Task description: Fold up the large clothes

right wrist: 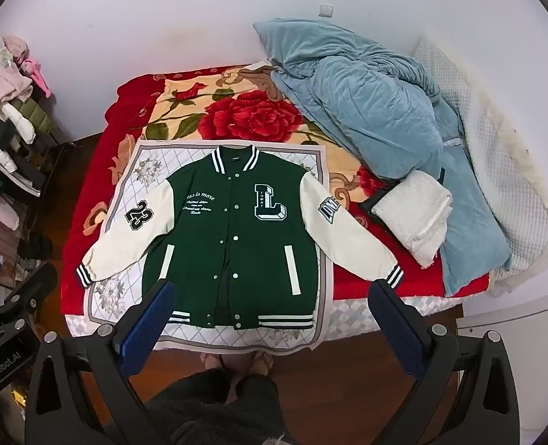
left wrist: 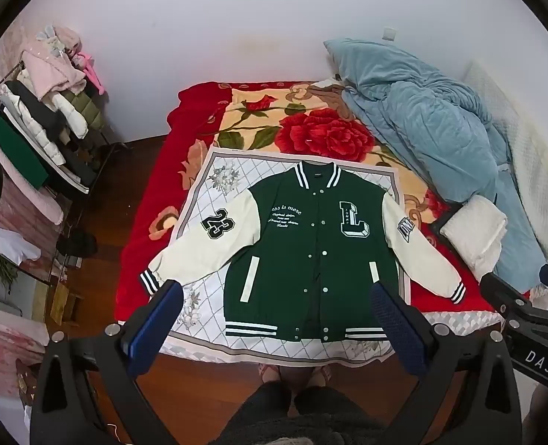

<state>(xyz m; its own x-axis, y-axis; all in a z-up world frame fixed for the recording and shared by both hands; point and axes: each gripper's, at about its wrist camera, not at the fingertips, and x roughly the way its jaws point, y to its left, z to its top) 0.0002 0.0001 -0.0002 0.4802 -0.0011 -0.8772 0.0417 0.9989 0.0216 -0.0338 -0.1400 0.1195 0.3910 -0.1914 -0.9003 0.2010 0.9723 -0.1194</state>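
A green varsity jacket (left wrist: 311,244) with cream sleeves lies flat, front up and snapped shut, sleeves spread, on a white patterned cloth (left wrist: 207,200) on the bed. It also shows in the right wrist view (right wrist: 236,230). My left gripper (left wrist: 277,296) is open and empty, held high above the jacket's hem. My right gripper (right wrist: 274,296) is open and empty, also high above the hem, and its body shows at the right in the left wrist view (left wrist: 525,319).
A red rose blanket (left wrist: 311,129) covers the bed. A blue quilt (left wrist: 422,118) and a folded white towel (left wrist: 474,230) lie at the right. A loaded clothes rack (left wrist: 40,129) stands at the left on the wooden floor (left wrist: 99,200). The person's feet (left wrist: 296,374) are at the bed's foot.
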